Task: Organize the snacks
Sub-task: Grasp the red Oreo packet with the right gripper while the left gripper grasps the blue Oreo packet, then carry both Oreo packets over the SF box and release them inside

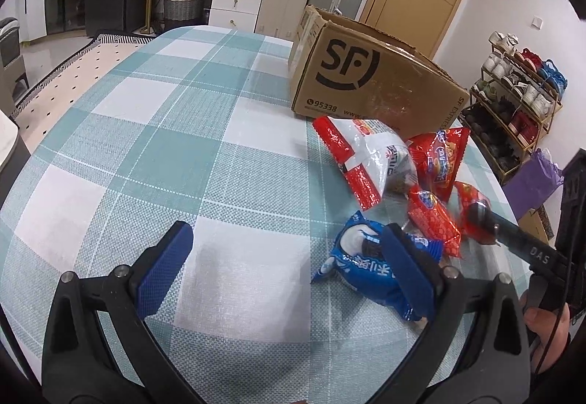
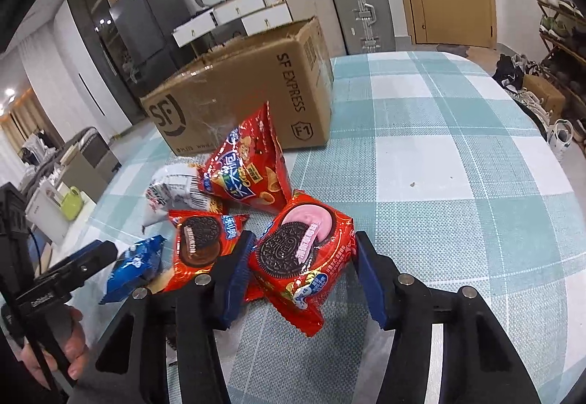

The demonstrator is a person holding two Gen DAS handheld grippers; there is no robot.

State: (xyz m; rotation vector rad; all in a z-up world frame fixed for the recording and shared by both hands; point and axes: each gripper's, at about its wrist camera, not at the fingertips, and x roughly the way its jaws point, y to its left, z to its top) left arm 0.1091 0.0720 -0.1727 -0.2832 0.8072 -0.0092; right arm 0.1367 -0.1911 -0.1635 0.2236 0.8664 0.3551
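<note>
Right hand-held gripper (image 2: 302, 279) clasps red Oreo pack (image 2: 304, 257) | cardboard box (image 2: 241, 93) contents unseen

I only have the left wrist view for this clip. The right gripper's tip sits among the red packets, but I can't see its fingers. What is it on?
Observer: In the right wrist view, the right gripper straddles a red Oreo packet showing pink cream, with one finger on each side. I cannot tell whether it is squeezed yet.
Reviewer: And the red packet beside it?
Observer: That is another Oreo packet. It shows brown cream and lies flat, just left of the fingers.
Reviewer: Is anything on the cloth beyond the pile?
Observer: Only a small crumb on a white square of the tablecloth.
</note>
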